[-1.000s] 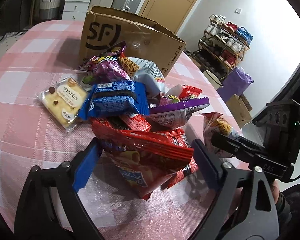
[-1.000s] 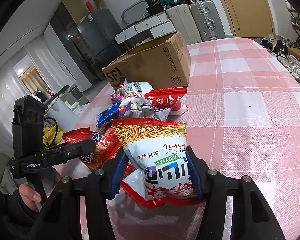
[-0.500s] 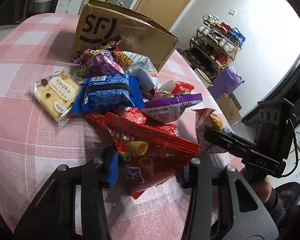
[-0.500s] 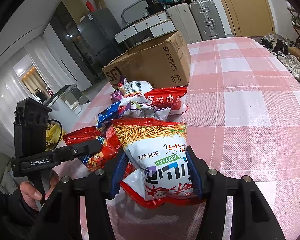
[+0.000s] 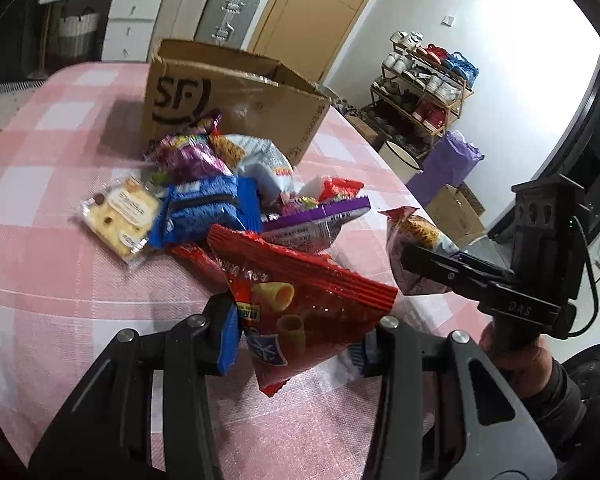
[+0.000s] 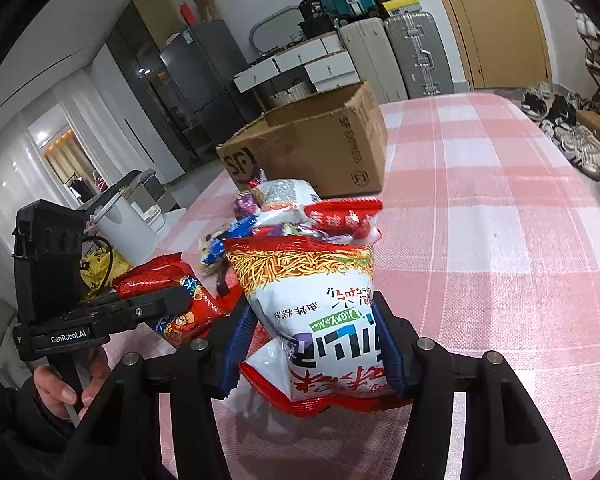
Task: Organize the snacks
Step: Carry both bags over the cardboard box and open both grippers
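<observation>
The left gripper [image 5: 300, 344] is clamped on the lower part of a red crinkled foil snack bag printed with tube-shaped crisps [image 5: 300, 296], held just above the pink-and-white checked tablecloth [image 5: 52, 264] at the near edge of the snack pile. The right gripper [image 6: 312, 356] pinches a white-and-red puffed bag picturing thin fried sticks [image 6: 316, 304] by its lower half, beside the same pile. Both bags appear light, air-filled and soft; the film is likely slippery and the contents crushable, so grip is best taken near the sealed seam, with moderate pressure. The open brown cardboard box marked SF [image 5: 228, 100] stands behind the pile; its interior is not visible. Lower packets in the pile are overlapped, and fingertip contact is hidden by each bag.
</observation>
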`<state>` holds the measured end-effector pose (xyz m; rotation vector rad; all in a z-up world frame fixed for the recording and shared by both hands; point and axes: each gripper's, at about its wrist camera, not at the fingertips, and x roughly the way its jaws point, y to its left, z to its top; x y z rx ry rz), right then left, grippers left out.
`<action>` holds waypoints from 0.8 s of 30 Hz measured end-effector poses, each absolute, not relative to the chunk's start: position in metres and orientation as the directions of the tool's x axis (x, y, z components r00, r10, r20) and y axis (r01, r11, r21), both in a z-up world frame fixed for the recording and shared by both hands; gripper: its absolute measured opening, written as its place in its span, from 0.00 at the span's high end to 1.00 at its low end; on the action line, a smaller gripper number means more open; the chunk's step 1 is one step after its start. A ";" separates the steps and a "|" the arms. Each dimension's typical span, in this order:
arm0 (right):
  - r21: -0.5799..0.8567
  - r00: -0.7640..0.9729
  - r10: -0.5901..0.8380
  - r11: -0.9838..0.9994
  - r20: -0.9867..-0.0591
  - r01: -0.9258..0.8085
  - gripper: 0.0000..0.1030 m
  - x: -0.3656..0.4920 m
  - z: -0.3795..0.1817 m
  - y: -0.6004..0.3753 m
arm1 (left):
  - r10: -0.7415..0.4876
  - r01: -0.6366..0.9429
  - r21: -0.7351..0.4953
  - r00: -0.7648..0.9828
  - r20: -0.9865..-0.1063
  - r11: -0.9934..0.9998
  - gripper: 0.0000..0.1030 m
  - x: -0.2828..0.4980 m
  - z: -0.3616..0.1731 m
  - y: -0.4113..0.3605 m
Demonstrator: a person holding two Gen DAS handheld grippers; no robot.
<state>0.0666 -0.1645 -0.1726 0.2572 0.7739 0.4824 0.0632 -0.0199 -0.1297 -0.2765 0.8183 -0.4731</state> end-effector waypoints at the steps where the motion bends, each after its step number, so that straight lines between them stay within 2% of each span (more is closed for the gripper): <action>1: 0.391 0.617 0.507 0.861 -0.601 -0.327 0.45 0.065 -0.169 -0.163 | -0.503 0.298 -0.409 0.596 -0.626 0.862 0.61 0.058 -0.126 -0.016; 6: 0.386 0.627 0.518 0.854 -0.581 -0.348 0.45 0.060 -0.154 -0.158 | -0.470 0.313 -0.355 0.661 -0.585 0.881 0.61 0.033 -0.099 0.003; 14: 0.367 0.638 0.549 0.836 -0.539 -0.409 0.45 0.057 -0.117 -0.143 | -0.462 0.322 -0.340 0.712 -0.529 0.884 0.61 0.024 -0.053 0.020; 24: 0.319 0.668 0.577 0.817 -0.470 -0.481 0.45 0.072 -0.053 -0.129 | -0.391 0.288 -0.271 0.766 -0.510 0.918 0.61 0.042 0.018 0.034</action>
